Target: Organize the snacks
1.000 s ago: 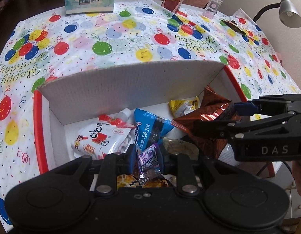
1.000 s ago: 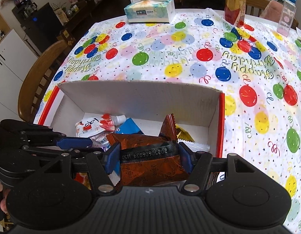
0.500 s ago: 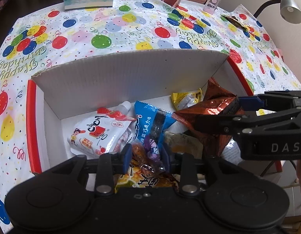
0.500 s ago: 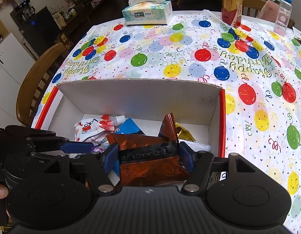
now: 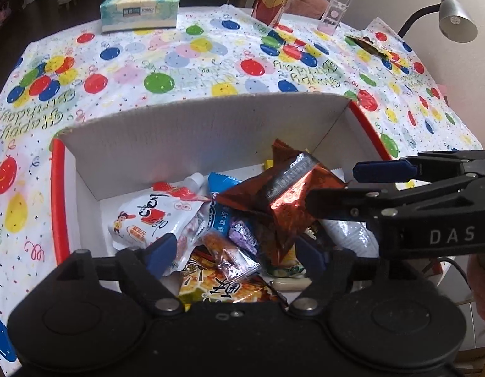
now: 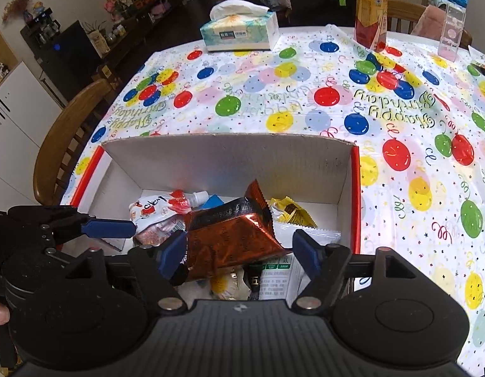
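A white cardboard box (image 5: 211,132) with red edges holds a heap of snacks. My left gripper (image 5: 235,251) hangs open over its near side, and a small purple candy (image 5: 242,232) lies loose on the heap between its fingers. My right gripper (image 6: 239,251) is open too. A shiny brown foil pack (image 6: 233,238) lies tilted on the pile between its fingers, leaning against the left one. In the left wrist view the right gripper (image 5: 332,185) reaches in from the right, beside that foil pack (image 5: 283,194).
Also in the box are a white pouch (image 5: 154,216), a blue pack (image 5: 222,188) and a yellow pack (image 6: 289,212). On the balloon tablecloth stand a tissue box (image 6: 239,36), a bottle (image 6: 369,9) and a clear container (image 6: 451,31). A wooden chair (image 6: 66,144) is at the left, a lamp (image 5: 456,19) at the right.
The left gripper opened wide and let the purple candy drop onto the heap. The right gripper opened and the brown foil pack slumped onto the pile. Both grippers rose a little.
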The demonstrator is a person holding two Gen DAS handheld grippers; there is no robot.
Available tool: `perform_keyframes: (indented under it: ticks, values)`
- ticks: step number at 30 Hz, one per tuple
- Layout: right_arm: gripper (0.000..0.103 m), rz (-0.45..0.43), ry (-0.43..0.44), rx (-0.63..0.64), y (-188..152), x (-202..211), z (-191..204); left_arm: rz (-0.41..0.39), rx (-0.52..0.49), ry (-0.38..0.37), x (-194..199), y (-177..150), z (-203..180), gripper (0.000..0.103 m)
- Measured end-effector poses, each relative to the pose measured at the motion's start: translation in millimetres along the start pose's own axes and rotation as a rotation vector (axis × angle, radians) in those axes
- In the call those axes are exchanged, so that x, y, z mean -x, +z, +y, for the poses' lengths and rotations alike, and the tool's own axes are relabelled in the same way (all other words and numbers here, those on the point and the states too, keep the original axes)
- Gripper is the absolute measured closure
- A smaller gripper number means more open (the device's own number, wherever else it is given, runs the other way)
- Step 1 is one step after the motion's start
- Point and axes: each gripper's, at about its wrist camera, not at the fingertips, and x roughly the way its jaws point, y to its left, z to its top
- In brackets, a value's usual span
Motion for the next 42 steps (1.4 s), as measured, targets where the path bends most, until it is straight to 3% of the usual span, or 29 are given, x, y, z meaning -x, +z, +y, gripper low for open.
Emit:
perform_keyframes:
  ticks: [15,18,23,27,42]
  values:
    - [0.028,-0.125,0.009,-0.012,-17,57,7,-0.143,-0.020,-0.001,53,-12,-12,0.010]
    - [0.020,-0.155,0.014,-0.019,-21,68,7,-0.181,-0.030,0.018,65,-14,-15,0.007]
    - [0.017,-0.207,0.018,-0.006,-27,87,5,-0.244,-0.022,0.062,84,-19,-19,0.003]
    - [0.000,-0.241,0.032,-0.010,-36,98,0,-0.287,-0.012,0.094,99,-22,-23,0.001]
    - [0.000,-0.381,0.083,0.049,-78,140,-6,-0.334,0.015,0.222,133,-54,-60,0.000]
